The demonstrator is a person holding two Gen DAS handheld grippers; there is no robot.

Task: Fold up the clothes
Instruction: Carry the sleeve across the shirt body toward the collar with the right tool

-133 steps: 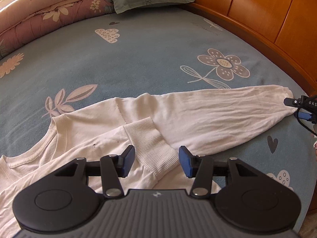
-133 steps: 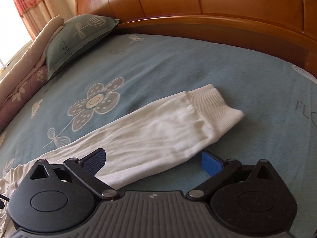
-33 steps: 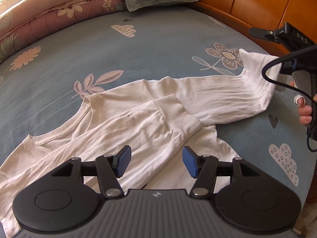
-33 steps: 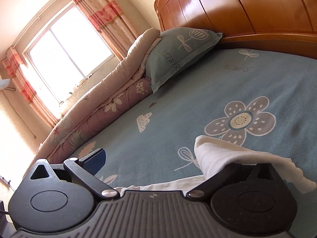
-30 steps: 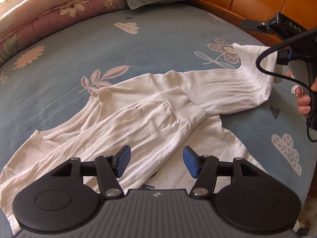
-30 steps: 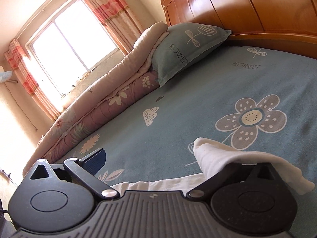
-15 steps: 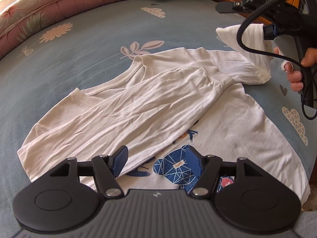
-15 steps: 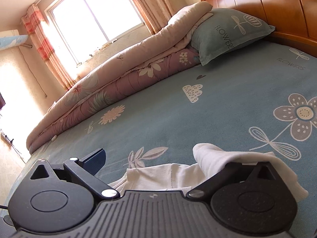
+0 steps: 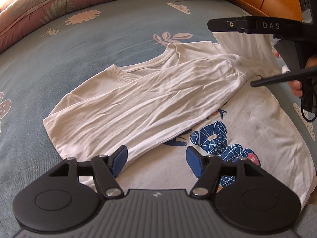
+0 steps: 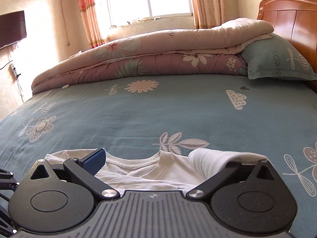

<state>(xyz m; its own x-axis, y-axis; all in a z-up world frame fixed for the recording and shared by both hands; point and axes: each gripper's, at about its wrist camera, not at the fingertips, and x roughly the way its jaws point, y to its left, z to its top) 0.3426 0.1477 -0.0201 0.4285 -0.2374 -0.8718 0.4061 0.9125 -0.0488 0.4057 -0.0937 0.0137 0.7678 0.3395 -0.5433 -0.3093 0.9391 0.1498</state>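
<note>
A white long-sleeved shirt (image 9: 257,123) with a blue bear print (image 9: 214,138) lies face up on the blue bed sheet (image 9: 79,49). One sleeve (image 9: 158,103) is folded across the chest. My left gripper (image 9: 156,158) hovers open over the lower part of the shirt, with nothing between its pads. My right gripper (image 9: 231,53) is at the shirt's right shoulder, its jaws wide apart. The other sleeve's cuff (image 10: 214,156) is draped over its right finger and hides that pad. In the right wrist view my right gripper (image 10: 160,158) sits just above the collar (image 10: 136,162).
A rolled floral duvet (image 10: 158,45) and a teal pillow (image 10: 277,59) lie along the far side of the bed. The wooden headboard (image 10: 297,19) stands at the right. A person's hand (image 9: 295,87) holds the right gripper's handle and cable.
The right gripper swung left with the sleeve from the headboard side to over the shirt's shoulder. The left gripper drew back toward the hem, bringing the bear print into view.
</note>
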